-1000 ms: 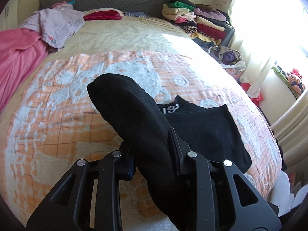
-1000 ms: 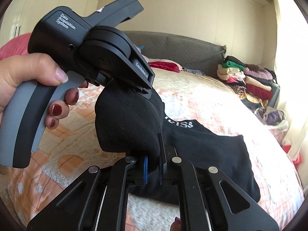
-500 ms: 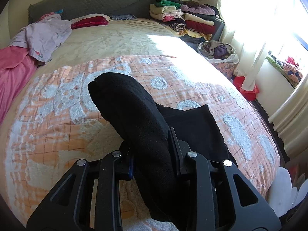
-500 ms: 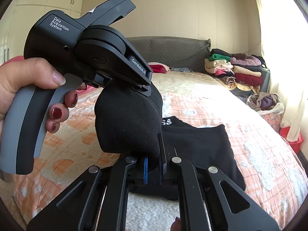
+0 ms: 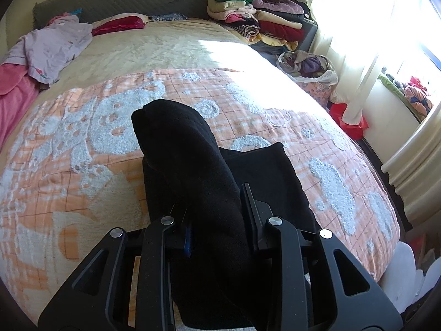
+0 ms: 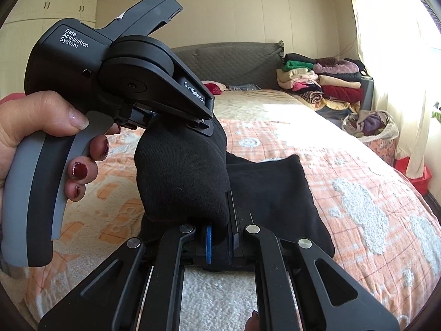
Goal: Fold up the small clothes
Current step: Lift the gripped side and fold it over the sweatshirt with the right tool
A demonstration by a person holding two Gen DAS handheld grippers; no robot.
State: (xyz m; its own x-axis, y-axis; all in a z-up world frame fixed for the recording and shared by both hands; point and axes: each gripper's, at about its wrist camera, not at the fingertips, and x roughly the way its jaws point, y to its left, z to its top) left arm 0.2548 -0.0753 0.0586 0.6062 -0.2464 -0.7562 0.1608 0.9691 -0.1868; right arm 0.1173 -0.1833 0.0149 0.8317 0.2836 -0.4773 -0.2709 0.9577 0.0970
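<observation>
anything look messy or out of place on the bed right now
Mostly the far left: a lilac garment lies crumpled and unfolded over a pink blanket near the headboard. The black sock, pinched by both grippers, is held above a folded black garment that lies flat on the orange bedspread. Nothing looks spilled or damaged.

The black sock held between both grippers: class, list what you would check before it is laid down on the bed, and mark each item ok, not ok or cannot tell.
1. Right gripper shut on the black sock: ok.
2. Left gripper clamped on the same sock: ok.
3. Sock lifted off the bed cover: ok.
4. Black folded garment lying flat beneath: ok.
5. Sock folded evenly in half: cannot tell.
6. Bare cover free beside the garment: ok.
</observation>
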